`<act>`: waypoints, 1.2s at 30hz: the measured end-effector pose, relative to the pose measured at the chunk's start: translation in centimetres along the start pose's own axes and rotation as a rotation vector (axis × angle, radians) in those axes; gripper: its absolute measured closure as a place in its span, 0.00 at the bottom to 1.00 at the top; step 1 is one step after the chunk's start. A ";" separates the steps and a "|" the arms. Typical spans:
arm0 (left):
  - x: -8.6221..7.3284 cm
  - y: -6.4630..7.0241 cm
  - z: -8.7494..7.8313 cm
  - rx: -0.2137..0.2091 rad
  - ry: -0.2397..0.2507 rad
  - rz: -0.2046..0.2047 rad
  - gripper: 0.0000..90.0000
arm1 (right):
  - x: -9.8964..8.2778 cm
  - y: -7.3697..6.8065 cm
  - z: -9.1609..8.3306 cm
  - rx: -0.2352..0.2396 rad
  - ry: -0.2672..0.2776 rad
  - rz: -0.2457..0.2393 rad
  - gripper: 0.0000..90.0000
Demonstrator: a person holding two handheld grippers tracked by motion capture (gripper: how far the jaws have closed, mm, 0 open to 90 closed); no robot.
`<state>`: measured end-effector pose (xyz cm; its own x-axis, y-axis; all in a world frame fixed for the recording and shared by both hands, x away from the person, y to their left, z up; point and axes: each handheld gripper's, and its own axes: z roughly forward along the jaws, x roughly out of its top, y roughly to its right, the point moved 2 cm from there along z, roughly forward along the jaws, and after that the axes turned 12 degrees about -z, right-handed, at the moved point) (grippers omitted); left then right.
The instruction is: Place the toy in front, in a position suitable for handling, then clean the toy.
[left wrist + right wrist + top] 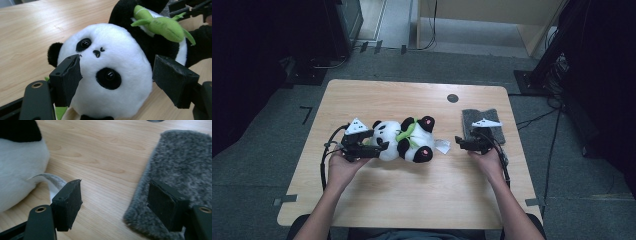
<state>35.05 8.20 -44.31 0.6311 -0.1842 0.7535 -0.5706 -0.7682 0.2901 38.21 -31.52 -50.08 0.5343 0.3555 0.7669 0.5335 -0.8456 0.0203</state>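
Observation:
A black-and-white plush panda (404, 140) lies on its back on the wooden table (412, 195), with a green bamboo shoot (162, 27) on its chest. My left gripper (381, 145) stands open around the panda's head (107, 75). One pad sits against the head's side and the other stands clear of it. My right gripper (458, 142) is open to the right of the panda, low over the table, with nothing held. Its far jaw hangs over the edge of a grey furry cloth (185, 165). The panda's white tag (50, 180) lies near the other jaw.
The grey cloth (482, 117) lies flat at the table's right. A dark round hole (452, 98) sits near the far edge. Bare wood stretches in front of the panda and at the far left. Dark equipment and cables stand on the floor around the table.

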 end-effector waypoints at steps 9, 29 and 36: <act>0.1 1.0 0.8 0.004 0.035 0.004 0.23 | 0.0 2.6 -0.6 -0.081 0.029 0.006 0.32; -2.7 -0.2 -0.2 0.013 0.076 -0.074 0.22 | -1.0 6.5 1.3 -0.163 0.032 0.071 0.32; -3.2 -1.4 -0.1 0.021 0.078 -0.086 0.21 | -1.8 6.8 2.2 -0.211 -0.023 0.031 0.31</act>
<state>33.75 9.89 -47.08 0.6343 -0.0695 0.7700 -0.5044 -0.7920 0.3440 42.28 -37.02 -52.76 0.5640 0.3349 0.7548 0.3685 -0.9201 0.1329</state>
